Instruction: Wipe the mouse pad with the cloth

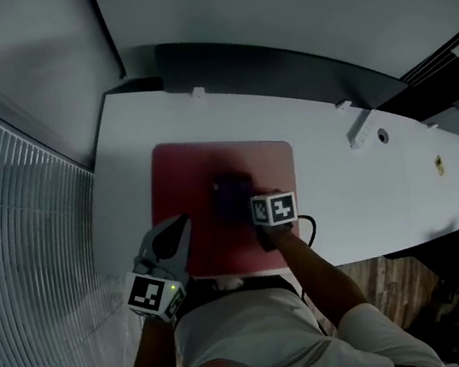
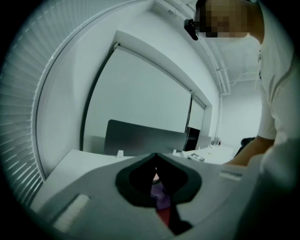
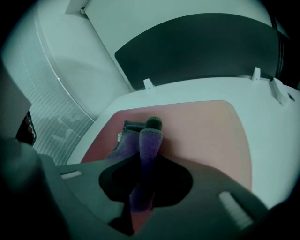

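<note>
A red mouse pad (image 1: 193, 171) lies flat on the white desk (image 1: 345, 203). A dark purple cloth (image 1: 231, 191) rests on the middle of the pad, and my right gripper (image 1: 246, 204) is shut on it. In the right gripper view a fold of the cloth (image 3: 149, 143) stands up between the jaws, with the pad (image 3: 201, 136) stretching beyond it. My left gripper (image 1: 181, 224) is shut, with its tips over the pad's near left edge. In the left gripper view the jaws of the left gripper (image 2: 157, 160) meet, with a sliver of purple and red showing in the gap.
A dark divider panel (image 1: 281, 71) runs along the desk's far edge. White blinds (image 1: 25, 254) cover the left side. A black cable (image 1: 308, 228) hangs at the desk's near edge, and small white fittings (image 1: 361, 130) sit to the right of the pad.
</note>
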A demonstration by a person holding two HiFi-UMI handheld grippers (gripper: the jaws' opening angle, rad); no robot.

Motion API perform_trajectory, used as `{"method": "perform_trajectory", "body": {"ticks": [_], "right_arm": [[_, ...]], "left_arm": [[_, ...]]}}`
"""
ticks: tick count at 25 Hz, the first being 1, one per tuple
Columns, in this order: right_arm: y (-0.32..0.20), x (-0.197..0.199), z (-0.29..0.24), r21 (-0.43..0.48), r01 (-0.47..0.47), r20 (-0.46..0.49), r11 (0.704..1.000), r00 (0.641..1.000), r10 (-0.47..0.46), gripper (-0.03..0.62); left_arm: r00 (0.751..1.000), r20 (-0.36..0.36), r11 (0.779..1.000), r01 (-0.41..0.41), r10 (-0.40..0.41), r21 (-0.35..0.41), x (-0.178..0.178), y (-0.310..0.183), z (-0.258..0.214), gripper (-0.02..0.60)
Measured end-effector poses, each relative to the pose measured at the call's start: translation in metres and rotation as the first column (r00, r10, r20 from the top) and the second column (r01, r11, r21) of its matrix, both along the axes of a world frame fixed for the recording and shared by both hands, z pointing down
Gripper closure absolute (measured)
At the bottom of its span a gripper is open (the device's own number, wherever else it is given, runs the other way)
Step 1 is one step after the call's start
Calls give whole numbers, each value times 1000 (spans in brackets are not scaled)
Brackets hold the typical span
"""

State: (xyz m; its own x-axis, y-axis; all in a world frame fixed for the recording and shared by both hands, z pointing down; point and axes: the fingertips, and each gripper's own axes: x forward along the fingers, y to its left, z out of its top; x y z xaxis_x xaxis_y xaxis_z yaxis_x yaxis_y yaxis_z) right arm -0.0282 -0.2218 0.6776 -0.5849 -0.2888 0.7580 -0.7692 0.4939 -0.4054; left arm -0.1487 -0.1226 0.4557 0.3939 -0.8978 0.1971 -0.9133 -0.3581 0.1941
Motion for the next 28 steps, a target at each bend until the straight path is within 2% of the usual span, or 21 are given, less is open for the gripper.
{"method": "perform_trajectory", "body": {"ticks": [10, 14, 19, 23, 28], "right_arm": [[-12, 119, -2, 4, -152, -47, 988, 987, 152, 536], [-16, 154, -3, 33, -172, -57, 984, 983, 174, 536], [-15, 185, -6, 31, -223, -56, 974, 973, 225, 536], [-7, 184, -30, 54, -244, 29, 968, 970, 243, 537], [17, 132, -74, 70, -197, 202, 978, 963, 179, 537]], "left_arm": [[998, -14, 998, -60, 60, -6, 58, -21, -5, 579], [996, -52, 997, -77, 77, 4, 75, -25, -10, 580], [997, -43, 998, -63, 63, 8, 76, -26, -15, 580], [999, -32, 999, -41, 41, 1, 65, -17, -15, 580], [1000, -21, 1000, 16, -17, -12, 37, 1, -12, 580]]}}
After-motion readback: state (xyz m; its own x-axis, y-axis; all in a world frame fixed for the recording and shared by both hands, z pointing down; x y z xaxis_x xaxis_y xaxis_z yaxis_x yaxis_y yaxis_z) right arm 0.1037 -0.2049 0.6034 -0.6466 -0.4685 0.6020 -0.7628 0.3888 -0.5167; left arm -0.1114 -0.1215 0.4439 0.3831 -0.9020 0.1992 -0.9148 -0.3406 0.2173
